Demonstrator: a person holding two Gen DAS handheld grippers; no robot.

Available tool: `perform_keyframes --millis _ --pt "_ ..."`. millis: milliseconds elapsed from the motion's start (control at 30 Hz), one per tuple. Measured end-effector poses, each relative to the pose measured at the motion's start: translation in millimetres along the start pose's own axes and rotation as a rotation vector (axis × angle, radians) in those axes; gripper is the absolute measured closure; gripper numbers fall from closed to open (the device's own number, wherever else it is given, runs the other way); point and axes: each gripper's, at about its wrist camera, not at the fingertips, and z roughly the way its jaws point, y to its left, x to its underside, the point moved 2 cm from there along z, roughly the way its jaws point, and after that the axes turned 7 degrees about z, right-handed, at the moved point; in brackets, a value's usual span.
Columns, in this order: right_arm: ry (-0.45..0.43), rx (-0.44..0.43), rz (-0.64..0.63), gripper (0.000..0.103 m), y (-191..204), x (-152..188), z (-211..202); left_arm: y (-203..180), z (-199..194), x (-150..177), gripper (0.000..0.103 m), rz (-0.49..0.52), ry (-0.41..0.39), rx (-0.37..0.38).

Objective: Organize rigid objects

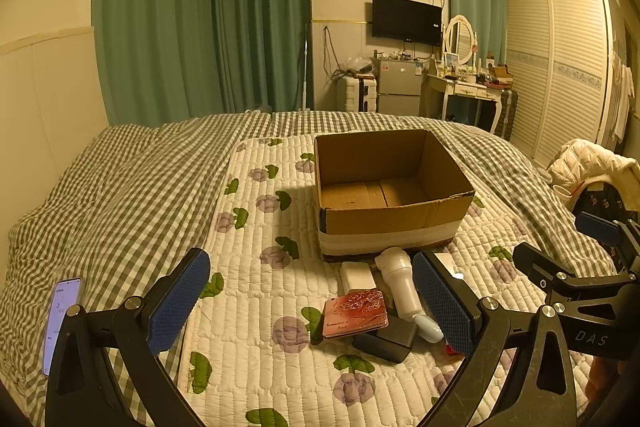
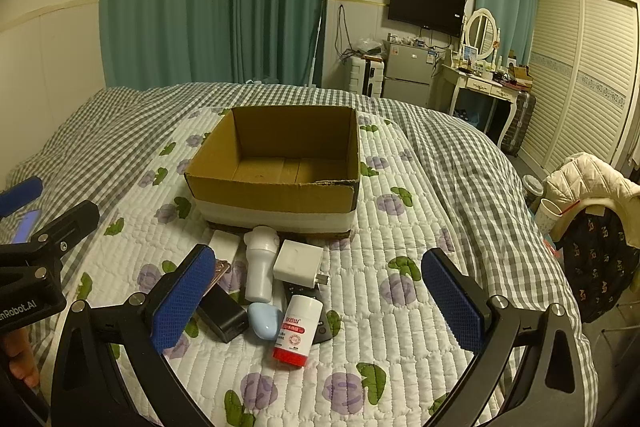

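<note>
- Tongs: my left gripper (image 1: 310,307) and right gripper (image 2: 318,299) both spread wide, holding nothing, above the quilt (image 2: 400,307).
- Cardboard box (image 2: 276,163) sits open on the quilt, nothing in it.
- White bottle (image 2: 259,263), charger (image 2: 297,259), red-capped pill bottle (image 2: 296,331), black block (image 2: 222,313), pink case (image 1: 355,311) clustered just before the box.

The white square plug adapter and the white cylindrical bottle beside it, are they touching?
Touching. In the right wrist view the white square plug adapter presses its left edge against the white cylindrical bottle, no quilt showing between.
</note>
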Motion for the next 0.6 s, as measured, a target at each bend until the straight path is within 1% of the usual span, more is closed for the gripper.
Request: perform_keyframes --millis 600 --pt "0.011 -0.004 -0.014 0.000 2.3 1.9 0.5 -5.5 2.7 1.1 0.000 -0.003 0.012 0.002"
